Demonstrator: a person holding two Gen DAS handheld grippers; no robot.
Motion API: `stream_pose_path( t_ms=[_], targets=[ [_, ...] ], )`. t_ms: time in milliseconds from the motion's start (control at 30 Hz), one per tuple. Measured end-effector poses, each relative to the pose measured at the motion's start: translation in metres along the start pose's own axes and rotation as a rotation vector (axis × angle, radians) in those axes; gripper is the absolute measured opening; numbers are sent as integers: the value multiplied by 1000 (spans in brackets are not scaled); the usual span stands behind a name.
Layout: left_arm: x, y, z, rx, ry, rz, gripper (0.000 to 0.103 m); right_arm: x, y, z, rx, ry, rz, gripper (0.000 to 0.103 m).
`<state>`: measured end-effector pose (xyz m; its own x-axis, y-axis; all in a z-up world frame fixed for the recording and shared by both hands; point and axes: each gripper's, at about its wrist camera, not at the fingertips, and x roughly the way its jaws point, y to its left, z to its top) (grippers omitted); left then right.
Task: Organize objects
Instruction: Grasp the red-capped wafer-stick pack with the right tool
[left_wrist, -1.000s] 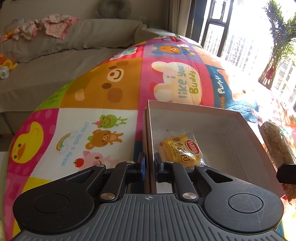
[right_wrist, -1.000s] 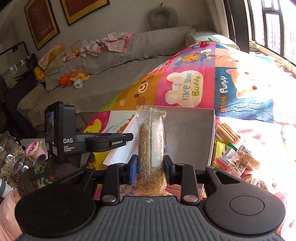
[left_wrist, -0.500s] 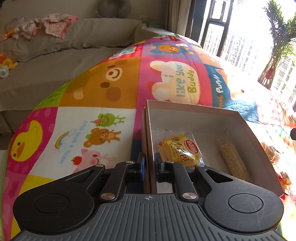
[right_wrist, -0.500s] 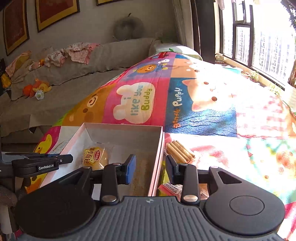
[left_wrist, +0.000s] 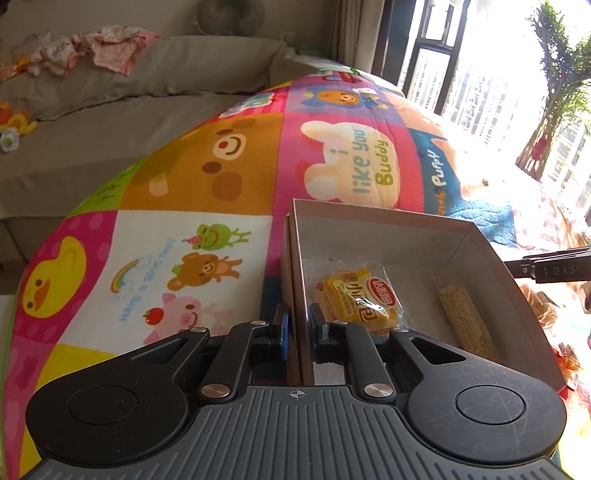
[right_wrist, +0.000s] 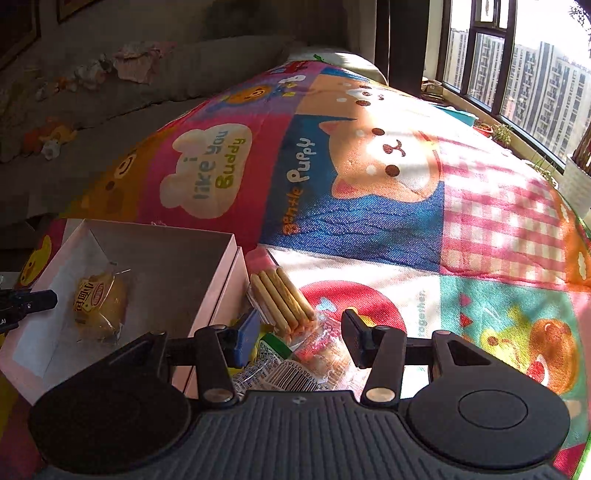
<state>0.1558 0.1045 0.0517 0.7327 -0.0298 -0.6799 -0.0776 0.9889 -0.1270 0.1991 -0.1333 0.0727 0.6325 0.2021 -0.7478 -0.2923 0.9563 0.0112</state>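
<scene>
Box held steady while the free hand-held gripper lines up on the next snack.

Left wrist view: the left hand-held gripper (left_wrist: 295, 332) is clenched on the near left wall of the box (left_wrist: 517, 295); a yellow bun packet (left_wrist: 358, 299) and a grain bar (left_wrist: 465, 321) lie inside, lower centre and right.
Right wrist view: the right hand-held gripper (right_wrist: 295, 332), the nearer one, is opening and grips nothing; the biscuit-stick pack (right_wrist: 284, 295) lies between and just beyond its fingers, right of the box, long axis running up-left in frame.

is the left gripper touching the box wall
Touching. The left wrist view shows the left gripper with jaws shut on the near wall of the box, one inside, one outside.
</scene>
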Motion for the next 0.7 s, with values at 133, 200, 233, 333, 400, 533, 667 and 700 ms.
stream_pose_path(
  t_ms=[133, 200, 233, 333, 400, 533, 667, 700],
  targets=[
    [0, 1, -2, 0, -8, 0, 13, 38, 0, 8, -36, 77, 25, 49],
    [0, 3, -3, -12, -11, -10, 13, 49, -4, 9, -35, 106, 28, 49],
    [0, 4, -3, -13, -13, -12, 13, 55, -10, 10, -9, 118, 49, 49],
    [0, 4, -4, -11, -14, -12, 13, 65, -22, 14, 74, 140, 89, 50],
    [0, 4, -4, -13, -14, -14, 13, 68, -24, 14, 118, 144, 98, 50],
    [0, 4, -3, -15, -15, -18, 13, 63, -25, 10, 128, 158, 85, 47],
    [1, 4, -3, -18, -15, -20, 13, 46, -31, -4, 134, 170, 67, 38],
    [1, 4, -3, -19, -15, -20, 13, 41, -32, -10, 134, 172, 62, 37]
  ],
)
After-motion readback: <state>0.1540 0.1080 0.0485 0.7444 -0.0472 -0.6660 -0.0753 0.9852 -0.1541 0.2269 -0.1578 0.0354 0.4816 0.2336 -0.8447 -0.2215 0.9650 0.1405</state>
